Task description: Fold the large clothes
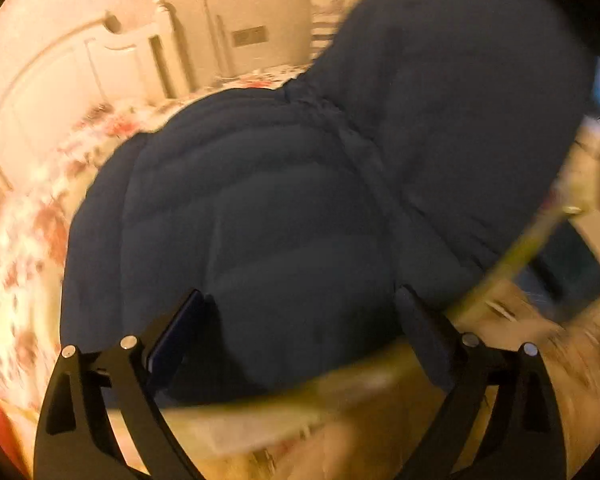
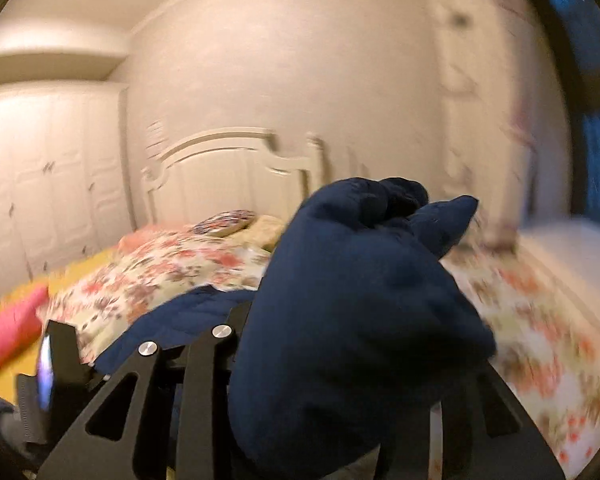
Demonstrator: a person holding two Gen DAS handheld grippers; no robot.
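Gripping: your right gripper (image 2: 340,360) is clamped on a bunch of the jacket (image 2: 356,320).
Left gripper (image 1: 300,320): fingers spread wide, jacket (image 1: 300,200) between them.
Jacket: on the bed (image 1: 28,240).

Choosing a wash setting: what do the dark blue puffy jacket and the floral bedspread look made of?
The dark blue puffy jacket looks like matte synthetic shell with padded filling, judging by its stitched, bulging channels. The floral bedspread looks like soft printed woven cloth, perhaps cotton; blur leaves that open.
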